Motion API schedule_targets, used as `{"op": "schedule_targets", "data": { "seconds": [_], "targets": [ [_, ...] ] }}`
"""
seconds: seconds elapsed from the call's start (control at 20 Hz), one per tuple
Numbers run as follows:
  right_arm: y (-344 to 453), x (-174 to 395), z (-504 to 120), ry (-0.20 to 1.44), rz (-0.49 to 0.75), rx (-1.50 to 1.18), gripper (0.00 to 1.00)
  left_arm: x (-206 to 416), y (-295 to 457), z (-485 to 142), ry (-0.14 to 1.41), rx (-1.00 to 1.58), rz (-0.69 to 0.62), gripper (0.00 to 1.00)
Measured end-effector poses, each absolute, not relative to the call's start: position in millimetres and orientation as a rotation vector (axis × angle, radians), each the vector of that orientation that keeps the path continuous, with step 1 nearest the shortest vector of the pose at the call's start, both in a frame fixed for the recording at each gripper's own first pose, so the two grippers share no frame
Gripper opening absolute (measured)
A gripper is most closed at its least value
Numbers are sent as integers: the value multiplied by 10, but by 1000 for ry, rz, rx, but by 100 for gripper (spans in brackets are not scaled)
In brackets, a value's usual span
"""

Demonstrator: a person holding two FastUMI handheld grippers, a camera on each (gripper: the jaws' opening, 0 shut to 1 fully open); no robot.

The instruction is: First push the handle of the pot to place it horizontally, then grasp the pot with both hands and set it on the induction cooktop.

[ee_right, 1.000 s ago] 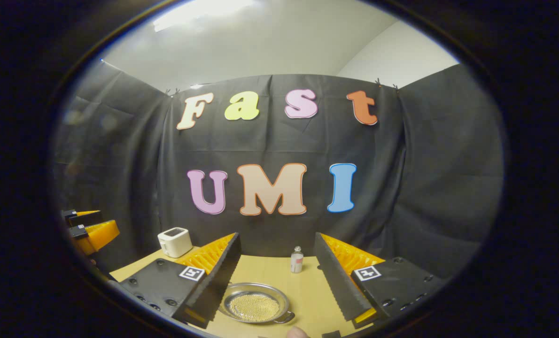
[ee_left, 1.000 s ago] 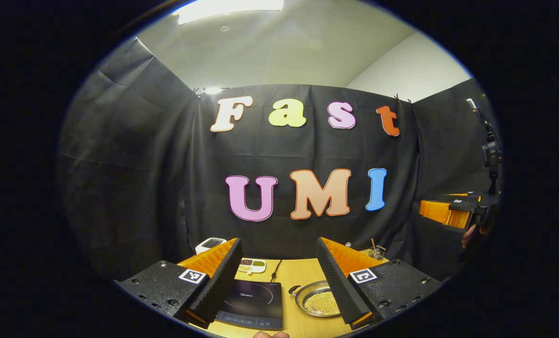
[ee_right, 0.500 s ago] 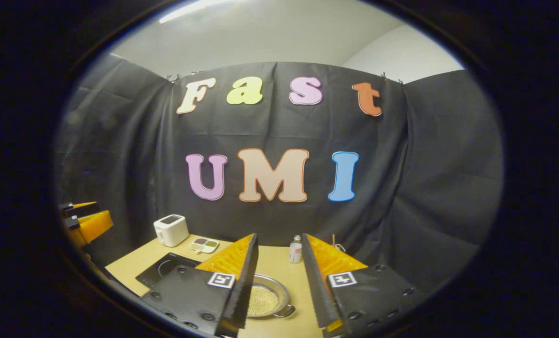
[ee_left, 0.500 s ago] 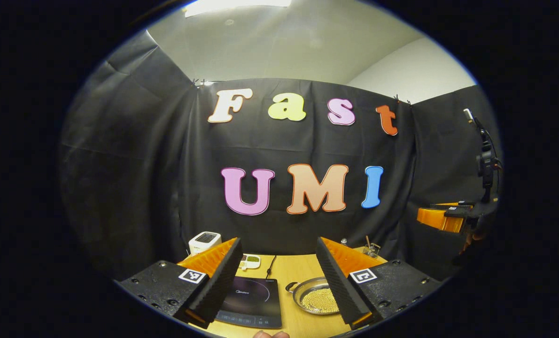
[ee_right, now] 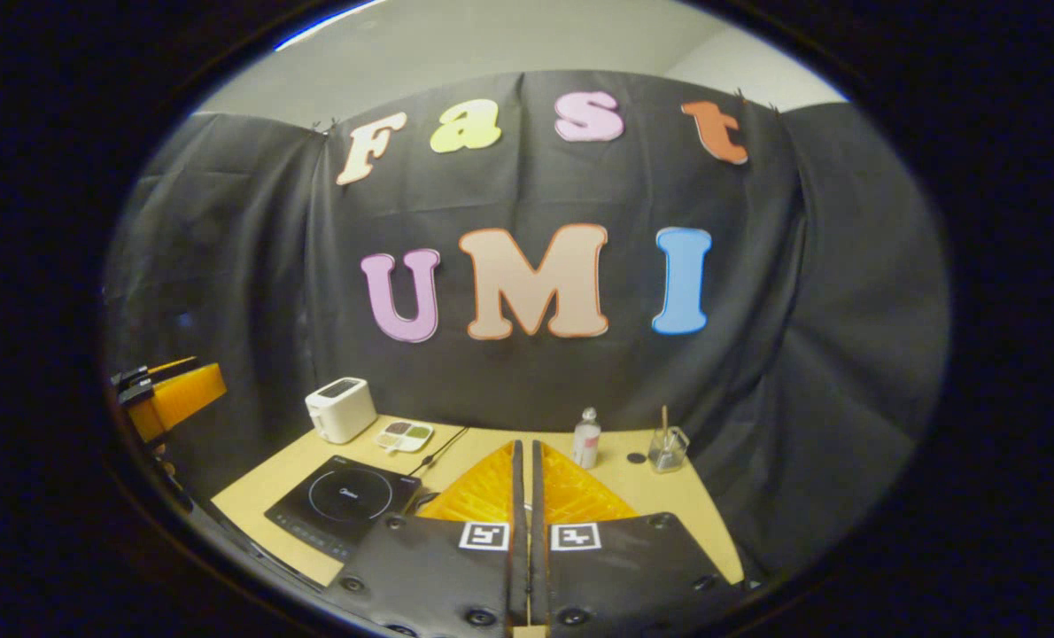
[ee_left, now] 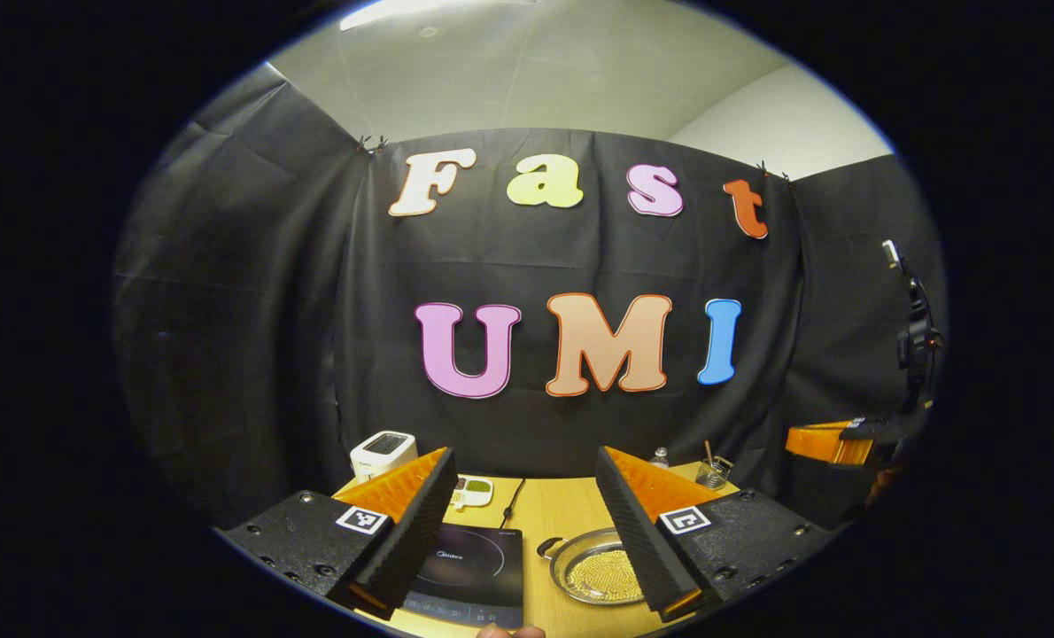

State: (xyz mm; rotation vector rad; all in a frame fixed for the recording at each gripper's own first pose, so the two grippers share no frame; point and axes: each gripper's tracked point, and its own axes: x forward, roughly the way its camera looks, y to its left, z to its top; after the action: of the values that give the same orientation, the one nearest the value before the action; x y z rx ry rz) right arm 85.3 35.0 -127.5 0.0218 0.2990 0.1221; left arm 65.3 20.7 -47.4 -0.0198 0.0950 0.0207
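fingers of the right gripper have just come together with nothing between them, likely readied to push the handle; the left gripper keeps its jaws spread. the pot sits on the table beside the induction cooktop, towards the near edge.

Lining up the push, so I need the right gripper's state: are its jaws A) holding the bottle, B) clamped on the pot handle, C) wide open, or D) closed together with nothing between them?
D: in the right gripper view, the right gripper has its orange-and-black jaws nearly touching, holding nothing.
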Motion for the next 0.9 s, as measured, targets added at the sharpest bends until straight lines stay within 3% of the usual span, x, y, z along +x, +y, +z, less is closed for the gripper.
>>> {"op": "schedule_targets", "data": {
  "seconds": [0.2,0.45,0.9],
  "targets": [
    [209,1045,-1779,395,179,34,2,846,30,-595,138,-1,43,92],
    [90,1101,-2715,604,250,99,3,974,-137,-835,217,18,71,96],
    [127,877,-3624,871,255,102,3,1265,-102,-1226,301,-13,15,96]
  ]
}}
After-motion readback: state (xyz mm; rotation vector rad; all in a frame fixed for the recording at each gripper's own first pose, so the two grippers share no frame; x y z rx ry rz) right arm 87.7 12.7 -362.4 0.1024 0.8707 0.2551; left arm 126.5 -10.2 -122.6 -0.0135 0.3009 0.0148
